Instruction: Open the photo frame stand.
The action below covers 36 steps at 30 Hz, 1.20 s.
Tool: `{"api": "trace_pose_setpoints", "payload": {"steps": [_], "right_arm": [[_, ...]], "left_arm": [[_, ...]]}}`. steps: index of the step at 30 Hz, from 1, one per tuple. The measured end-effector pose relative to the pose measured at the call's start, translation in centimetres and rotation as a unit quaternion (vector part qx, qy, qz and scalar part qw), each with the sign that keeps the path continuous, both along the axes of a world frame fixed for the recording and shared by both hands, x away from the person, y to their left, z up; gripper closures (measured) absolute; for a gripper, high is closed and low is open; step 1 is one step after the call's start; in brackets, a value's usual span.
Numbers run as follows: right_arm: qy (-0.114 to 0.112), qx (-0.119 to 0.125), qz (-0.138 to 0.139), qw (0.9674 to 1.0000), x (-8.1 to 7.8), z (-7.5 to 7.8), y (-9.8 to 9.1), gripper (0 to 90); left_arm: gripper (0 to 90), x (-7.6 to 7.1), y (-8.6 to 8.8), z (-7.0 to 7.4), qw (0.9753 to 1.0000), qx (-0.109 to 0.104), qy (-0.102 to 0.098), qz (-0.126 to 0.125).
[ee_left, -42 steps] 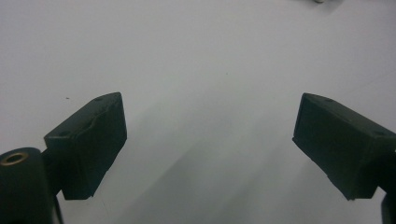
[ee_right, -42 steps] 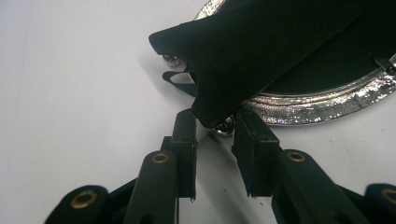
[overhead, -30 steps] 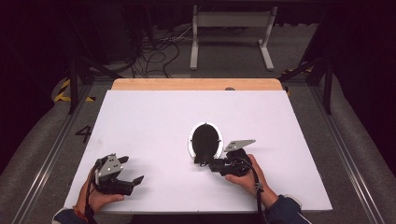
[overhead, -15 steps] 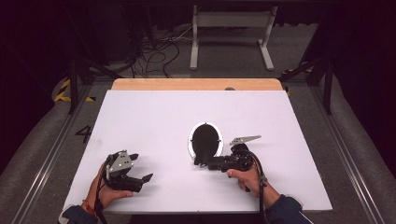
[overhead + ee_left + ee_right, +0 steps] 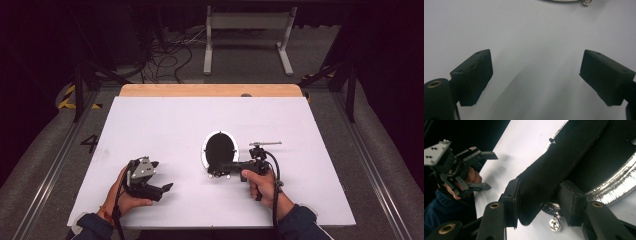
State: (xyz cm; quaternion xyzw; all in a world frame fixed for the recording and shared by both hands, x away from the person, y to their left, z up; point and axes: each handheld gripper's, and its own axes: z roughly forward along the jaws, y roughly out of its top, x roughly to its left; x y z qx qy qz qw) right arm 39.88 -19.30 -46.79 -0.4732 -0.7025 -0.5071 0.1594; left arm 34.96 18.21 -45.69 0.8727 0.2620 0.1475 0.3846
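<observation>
Since the pan's (image 5: 220,148) black handle (image 5: 554,165) already lies between the jaws of my right tongs (image 5: 537,202), which have just been closing around it, the reach looks done and the lift remains. Whether both pads press yet I cannot tell. My left tongs (image 5: 534,75) hang empty, jaws wide apart, well aside of the pan.

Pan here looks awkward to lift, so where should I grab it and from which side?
The flat black handle, near its free end, pinched across its two long edges, from the person's right: it juts clear of the silver rim.
</observation>
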Motion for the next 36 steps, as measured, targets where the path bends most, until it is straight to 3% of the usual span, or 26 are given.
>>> {"api": "trace_pose_setpoints", "payload": {"steps": [3, 7, 12, 15, 18, 20, 23, 28, 31, 32, 36], "right_arm": [[0.015, 0.016, -0.021, 0.9995, 0.7, -0.2, 0.0, 54.7], [0.02, 0.026, -0.019, 0.9993, 1.2, -0.5, 0.2, 54.8], [0.023, 0.033, -0.019, 0.999, 1.5, -0.7, 0.4, 57.2], [0.014, 0.022, -0.013, 0.9996, 1.5, -0.6, 0.4, 58.9], [0.007, 0.021, -0.007, 0.9997, 1.6, -0.5, 0.4, 60.3], [0.003, 0.021, -0.001, 0.9998, 1.6, -0.5, 0.4, 60.9], [-0.01, 0.017, 0.013, 0.9997, 1.6, -0.4, 0.2, 62.6], [-0.037, 0.008, 0.03, 0.9988, 1.4, -0.1, 0.3, 64.9], [-0.072, -0.002, 0.046, 0.9964, 1.2, 0.2, 0.4, 65.9], [-0.078, -0.004, 0.05, 0.9957, 1.1, 0.4, 0.5, 66.6], [-0.104, -0.012, 0.062, 0.9926, 0.9, 0.6, 0.6, 66.9]], "left_arm": [[12.1, 0.9, -1.0, 0.1, 1.0, 0.002, -0.001, -0.006], [12.8, 2.2, -2.3, 0.3, 0.9999, 0.004, -0.004, -0.01], [14.3, 3.9, -3.6, 0.1, 0.9998, 0.002, 0.009, -0.017], [14.6, 5.4, -4.4, -0.1, 0.999, -0.017, 0.036, -0.022], [16.3, 6.6, -4.8, 0.0, 0.9976, -0.044, 0.049, -0.019], [16.8, 7.4, -5.1, 0.0, 0.9969, -0.051, 0.055, -0.021], [18.2, 8.2, -5.7, 0.0, 0.995, -0.072, 0.066, -0.021], [18.1, 9.1, -6.4, 0.0, 0.9934, -0.081, 0.075, -0.03], [18.7, 9.4, -6.8, -0.2, 0.9918, -0.09, 0.083, -0.036], [18.8, 9.4, -7.0, -0.3, 0.9906, -0.094, 0.094, -0.035], [22.3, 9.9, -7.3, -0.4, 0.9885, -0.1, 0.102, -0.049]]}}
